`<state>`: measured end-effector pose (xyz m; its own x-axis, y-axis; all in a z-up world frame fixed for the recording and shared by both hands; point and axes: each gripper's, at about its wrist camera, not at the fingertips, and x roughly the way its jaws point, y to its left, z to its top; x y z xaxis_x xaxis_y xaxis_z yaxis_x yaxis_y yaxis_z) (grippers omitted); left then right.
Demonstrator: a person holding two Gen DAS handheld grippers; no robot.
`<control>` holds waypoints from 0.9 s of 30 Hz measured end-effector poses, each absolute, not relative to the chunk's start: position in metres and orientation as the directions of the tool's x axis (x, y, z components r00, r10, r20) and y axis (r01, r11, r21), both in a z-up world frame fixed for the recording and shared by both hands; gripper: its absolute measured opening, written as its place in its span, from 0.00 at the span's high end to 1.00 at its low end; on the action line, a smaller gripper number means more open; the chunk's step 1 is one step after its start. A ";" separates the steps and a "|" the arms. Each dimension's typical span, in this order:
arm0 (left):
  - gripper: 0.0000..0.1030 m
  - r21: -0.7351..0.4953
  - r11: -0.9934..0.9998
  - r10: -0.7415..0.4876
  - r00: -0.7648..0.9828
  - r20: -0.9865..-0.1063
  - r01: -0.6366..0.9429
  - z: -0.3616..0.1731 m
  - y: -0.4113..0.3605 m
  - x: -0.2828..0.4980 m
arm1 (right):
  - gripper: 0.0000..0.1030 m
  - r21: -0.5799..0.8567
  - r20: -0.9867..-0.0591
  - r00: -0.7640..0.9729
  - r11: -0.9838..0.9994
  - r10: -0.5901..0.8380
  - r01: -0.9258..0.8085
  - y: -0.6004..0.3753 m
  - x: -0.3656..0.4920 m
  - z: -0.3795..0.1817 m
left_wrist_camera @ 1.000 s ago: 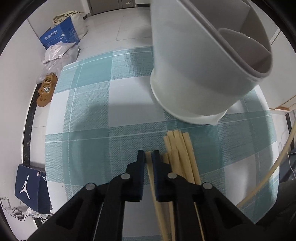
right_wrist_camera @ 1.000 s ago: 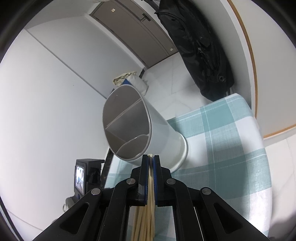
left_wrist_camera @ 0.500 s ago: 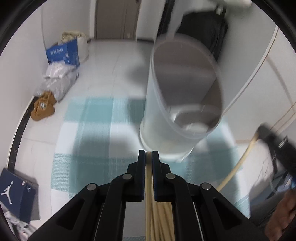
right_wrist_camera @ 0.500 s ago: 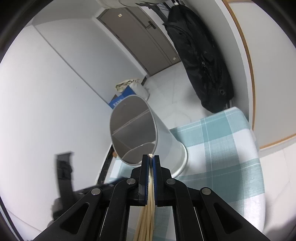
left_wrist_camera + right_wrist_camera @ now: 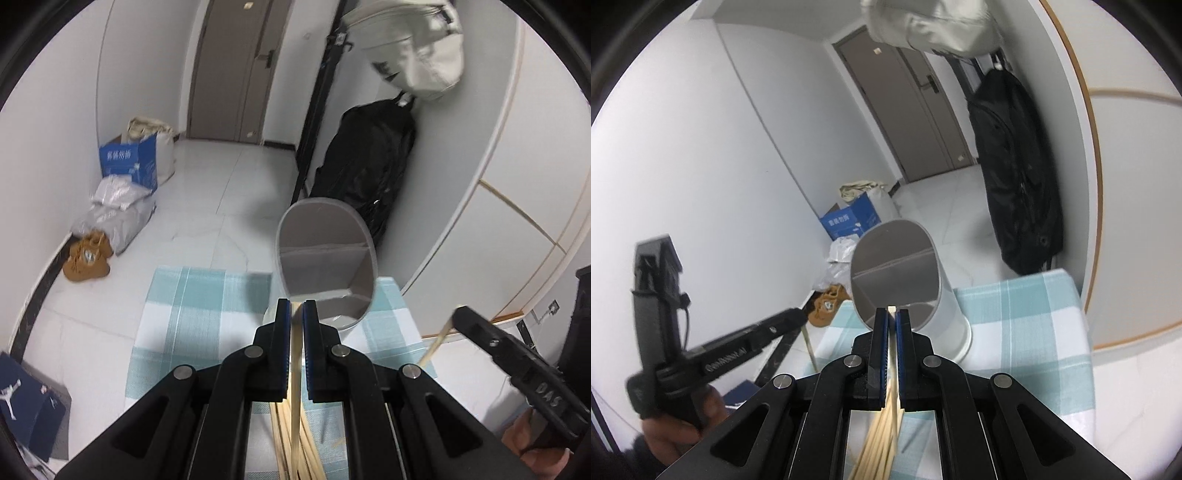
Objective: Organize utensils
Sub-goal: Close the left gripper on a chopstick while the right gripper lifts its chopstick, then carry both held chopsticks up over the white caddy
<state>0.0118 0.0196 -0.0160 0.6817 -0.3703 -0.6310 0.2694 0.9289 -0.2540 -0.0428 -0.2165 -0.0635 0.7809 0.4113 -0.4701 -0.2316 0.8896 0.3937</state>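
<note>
Both chopsticks have risen off the counter toward the divided holder. The left gripper pinches one chopstick, the right gripper another, fingers narrow; insertion looks next, with spare sticks lying below.

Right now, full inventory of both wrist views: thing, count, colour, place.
Pale grey oval plastic utensil holder: one, divided inside, standing on the cloth.
Teal-and-white checked tablecloth: one, covering the table.
Loose pale wooden chopsticks: several, lying on the cloth below the grippers.
Blue cardboard box: one, on the floor by the wall.
Tan shoes: one pair, on the floor left of the table.
Black coat: one, hanging by the door.
Left hand-held gripper: black, shut on a chopstick.
Right hand-held gripper: black, shut on a chopstick.
</note>
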 end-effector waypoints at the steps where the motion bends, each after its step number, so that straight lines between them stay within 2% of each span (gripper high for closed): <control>1: 0.98 -0.241 0.929 -0.371 0.691 -0.621 0.282 -0.010 0.017 0.009 | 0.97 0.391 -0.464 0.784 0.890 0.412 -0.236 -0.216 -0.044 -0.062; 8: 0.98 -0.242 0.918 -0.396 0.735 -0.550 0.314 0.027 0.022 0.002 | 0.97 0.380 -0.435 0.807 0.894 0.400 -0.238 -0.218 -0.044 -0.040; 16: 0.98 -0.273 0.919 -0.378 0.830 -0.411 0.283 0.078 0.034 0.028 | 0.97 0.367 -0.394 0.831 0.896 0.394 -0.251 -0.227 -0.023 0.018; 27: 0.98 -0.255 0.935 -0.311 0.912 -0.266 0.244 0.104 0.027 0.064 | 0.97 0.294 -0.344 0.861 0.913 0.376 -0.282 -0.217 0.043 0.084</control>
